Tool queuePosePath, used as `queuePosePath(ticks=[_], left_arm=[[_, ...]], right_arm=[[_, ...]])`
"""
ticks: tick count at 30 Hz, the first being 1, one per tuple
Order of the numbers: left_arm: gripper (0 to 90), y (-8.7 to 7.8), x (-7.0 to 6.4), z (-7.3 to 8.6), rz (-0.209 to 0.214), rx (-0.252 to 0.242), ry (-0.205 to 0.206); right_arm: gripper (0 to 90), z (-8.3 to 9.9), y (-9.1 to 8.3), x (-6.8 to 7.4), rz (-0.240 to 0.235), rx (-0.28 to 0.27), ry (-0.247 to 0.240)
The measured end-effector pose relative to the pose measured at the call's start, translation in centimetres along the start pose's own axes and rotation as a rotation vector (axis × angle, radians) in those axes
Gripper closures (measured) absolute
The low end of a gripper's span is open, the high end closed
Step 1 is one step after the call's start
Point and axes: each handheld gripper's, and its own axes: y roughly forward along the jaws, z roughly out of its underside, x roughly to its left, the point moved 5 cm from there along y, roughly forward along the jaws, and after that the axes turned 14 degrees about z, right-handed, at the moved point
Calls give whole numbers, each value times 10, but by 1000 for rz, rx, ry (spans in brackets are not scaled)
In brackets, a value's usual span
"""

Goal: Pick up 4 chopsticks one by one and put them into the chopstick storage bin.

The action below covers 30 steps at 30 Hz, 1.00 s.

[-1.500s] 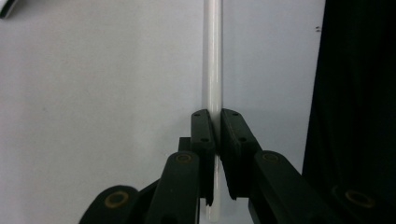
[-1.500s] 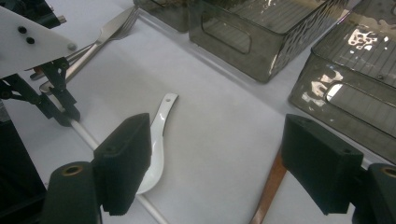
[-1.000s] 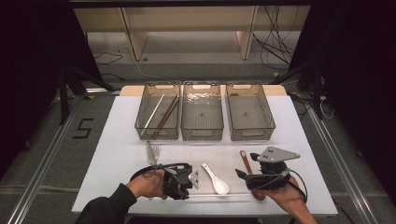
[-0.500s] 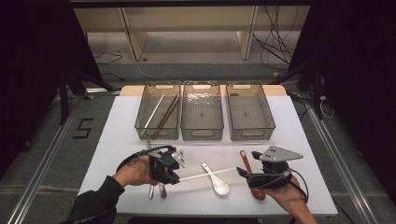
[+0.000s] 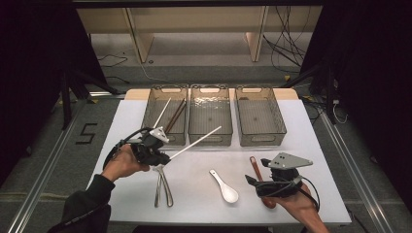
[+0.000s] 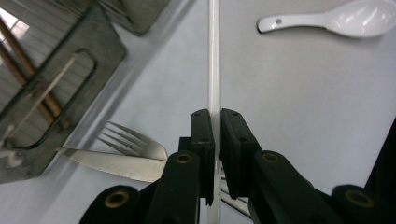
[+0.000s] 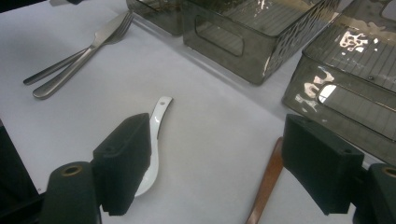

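My left gripper (image 5: 164,156) is shut on a long white chopstick (image 5: 194,142), which is held above the table and slants toward the front of the middle bin (image 5: 210,93). In the left gripper view the chopstick (image 6: 214,56) runs straight up from between the jaws (image 6: 215,115). The left bin (image 5: 151,109) holds one white and two brown chopsticks (image 5: 174,116). My right gripper (image 5: 256,174) rests open near the table's front right, over a brown wooden spoon (image 5: 254,165). In the right gripper view its jaws (image 7: 219,156) stand wide apart, the white ceramic spoon (image 7: 161,109) to the left and the brown spoon (image 7: 268,182) between them.
A metal fork and knife (image 5: 163,187) lie side by side just in front of my left gripper. The white spoon (image 5: 224,187) lies mid-table. The right bin (image 5: 260,116) looks empty. A white sheet (image 5: 121,126) covers the table.
My left gripper has lifted the white chopstick off the table and carried it left and toward the bins. The right gripper has stayed put.
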Motion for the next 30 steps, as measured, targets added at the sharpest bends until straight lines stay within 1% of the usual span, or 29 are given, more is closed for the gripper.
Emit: queuePosePath(ticks=[1,5,7,9,10,12,13,15,18,21,23,26,27,30], left_arm=[[837,-3,3,0,-12,-8,-9],[837,-13,14,-2,-46,-68,-58],[837,-18,21,-1,-68,-84,-78],[837,-21,26,0,-121,-81,-79],[837,-22,28,0,-123,-81,-80],[837,-27,32,-1,-132,-109,-99],[837,-31,35,-2,-139,-114,-107],[837,-36,42,-4,-159,-137,-126],[837,-41,57,-9,-188,-147,-158],[837,-43,70,-18,-214,-172,-188],[836,-42,79,-22,-215,-186,-218],[836,-37,94,-25,-229,-180,-259],[837,-35,98,-26,-227,-181,-273],[837,-32,109,-27,-240,-186,-301]], right_arm=[[253,0,0,0,0,0,0],[253,0,0,0,0,1,2],[253,0,1,0,0,2,2],[253,1,0,-1,4,3,5],[253,1,0,-1,4,3,8],[254,1,1,-2,6,4,11],[253,1,1,-2,5,7,11],[253,2,2,-2,6,10,10],[253,2,2,0,-1,11,5],[253,2,2,0,-2,12,9],[253,2,3,0,-3,12,9],[253,2,3,0,-4,14,9],[253,2,2,0,-4,13,9],[253,2,2,0,-7,11,8]])
